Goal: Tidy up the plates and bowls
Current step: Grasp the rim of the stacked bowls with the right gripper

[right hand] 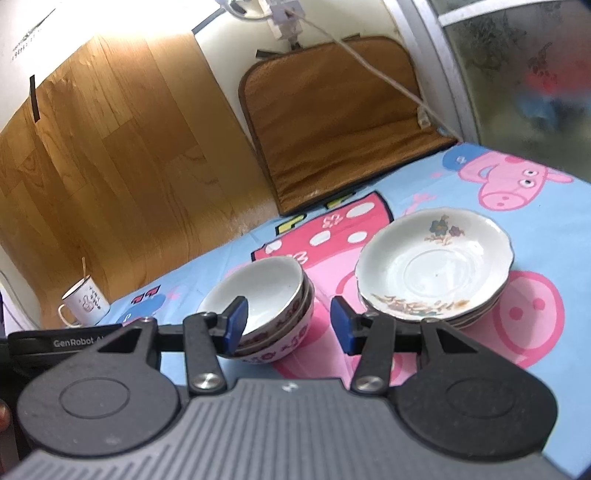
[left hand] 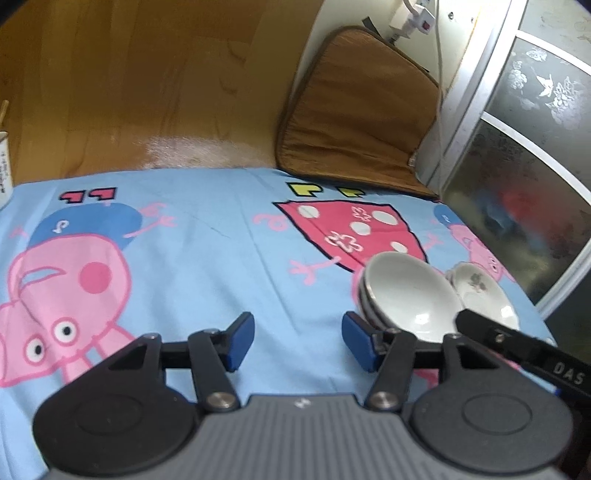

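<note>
Right tongs (right hand: 285, 325): mine, spread, empty; one pad sits in front of the bowls' rim.
Left tongs (left hand: 298, 341): spread, empty.
Bowls (right hand: 266, 295): stacked, lower centre.
Plates (right hand: 436, 266): stacked just right.
Risk: a careless nudge could topple the bowls, or knock them into the plates.

A light blue cloth printed with pink cartoon pigs (right hand: 424, 384) covers the surface. At its far edge a brown quilted fabric mat (right hand: 332, 122) leans upright against the wall, with a wood-grain panel (right hand: 110, 155) to its left. A white power cable (right hand: 373, 70) hangs across the mat from a white plug block (right hand: 284, 18) high on the wall. Far left stands a white enamel mug (right hand: 85, 302) with a stick in it. On the right is a frosted glass door with a pale metal frame (left hand: 476, 110).
</note>
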Demonstrator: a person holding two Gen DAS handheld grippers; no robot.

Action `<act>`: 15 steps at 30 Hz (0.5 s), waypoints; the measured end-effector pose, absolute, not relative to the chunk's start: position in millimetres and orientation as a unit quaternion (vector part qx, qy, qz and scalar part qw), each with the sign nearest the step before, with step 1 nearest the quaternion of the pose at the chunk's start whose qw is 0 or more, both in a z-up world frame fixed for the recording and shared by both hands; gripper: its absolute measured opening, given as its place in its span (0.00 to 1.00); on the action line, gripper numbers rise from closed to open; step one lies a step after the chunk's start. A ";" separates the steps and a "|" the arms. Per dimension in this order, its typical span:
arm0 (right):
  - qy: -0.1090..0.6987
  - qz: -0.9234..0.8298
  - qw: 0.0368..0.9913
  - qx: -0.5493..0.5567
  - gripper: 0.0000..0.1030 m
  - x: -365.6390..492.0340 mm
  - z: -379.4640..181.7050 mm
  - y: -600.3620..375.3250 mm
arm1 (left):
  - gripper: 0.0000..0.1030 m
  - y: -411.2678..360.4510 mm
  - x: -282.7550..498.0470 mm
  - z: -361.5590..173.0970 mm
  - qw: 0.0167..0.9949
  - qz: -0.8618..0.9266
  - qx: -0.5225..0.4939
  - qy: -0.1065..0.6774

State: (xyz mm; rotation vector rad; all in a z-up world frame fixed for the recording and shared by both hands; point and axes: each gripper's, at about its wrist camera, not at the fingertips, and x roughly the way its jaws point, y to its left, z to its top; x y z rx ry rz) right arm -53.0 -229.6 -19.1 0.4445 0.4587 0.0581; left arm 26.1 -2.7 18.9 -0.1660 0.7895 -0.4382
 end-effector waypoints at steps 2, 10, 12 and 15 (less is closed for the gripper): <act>0.238 0.037 0.945 0.220 0.51 -49.2 -17.0 -233.1 | 0.56 -3.3 28.8 21.2 0.891 -0.220 -0.087 0.387; 0.281 0.063 0.928 0.235 0.58 -34.4 -10.9 -247.4 | 0.68 -7.1 51.6 26.0 0.857 -0.262 -0.123 0.426; 0.287 0.069 0.926 0.236 0.58 -31.4 -10.6 -248.2 | 0.68 -11.8 57.7 24.5 0.849 -0.270 -0.129 0.436; 0.298 0.075 0.921 0.240 0.58 -26.1 -11.9 -247.9 | 0.65 -22.1 63.4 24.1 0.845 -0.275 -0.124 0.441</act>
